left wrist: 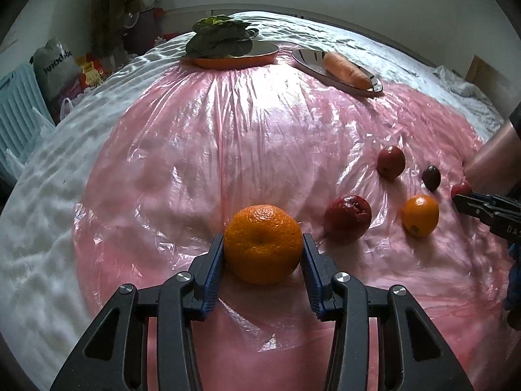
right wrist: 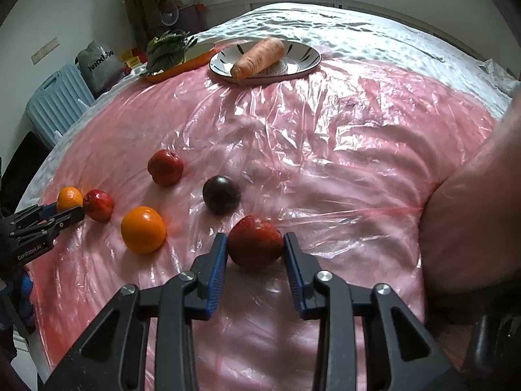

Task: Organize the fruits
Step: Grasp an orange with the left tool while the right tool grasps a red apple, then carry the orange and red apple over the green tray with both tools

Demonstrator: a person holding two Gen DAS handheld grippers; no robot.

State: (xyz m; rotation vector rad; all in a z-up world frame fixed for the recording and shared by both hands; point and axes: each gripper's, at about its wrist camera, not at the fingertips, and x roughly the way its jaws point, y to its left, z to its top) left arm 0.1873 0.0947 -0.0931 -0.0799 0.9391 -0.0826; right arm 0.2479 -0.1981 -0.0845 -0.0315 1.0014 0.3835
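Fruits sit loose on a pink plastic sheet [right wrist: 325, 137] spread over a bed with white bedding [left wrist: 49, 169]. Left gripper [left wrist: 263, 244] is closed down on the large orange [left wrist: 263, 242]: both blue pads [left wrist: 213, 272] press its sides, fruit resting on the sheet. Right gripper [right wrist: 255, 244] brackets a red apple [right wrist: 255, 240]; left pad touches, right pad looks to be at the skin too, so it reads as clamped, apple on the sheet. Between the two grippers: a wrinkled red fruit [left wrist: 347, 216], a smaller orange [right wrist: 143, 229], a second red fruit [right wrist: 165, 166] farther back, and a dark plum-like fruit [right wrist: 221, 194]; none touch each other. At the far edge of the sheet, an orange-rimmed dish [left wrist: 234, 60] carries leafy greens [left wrist: 221, 37], and beside it a white patterned plate [right wrist: 302, 62] carries a carrot [right wrist: 259, 55]. In the left wrist view the right gripper shows only as fingertips at the right edge, and the apple it holds is mostly cut off behind them. In the right wrist view the left gripper enters from the left edge with the large orange half hidden behind its fingers. A bare forearm [right wrist: 472, 215] fills the right side of the right wrist view, cut by the frame. Room clutter behind the bed is too distorted to identify reliably.
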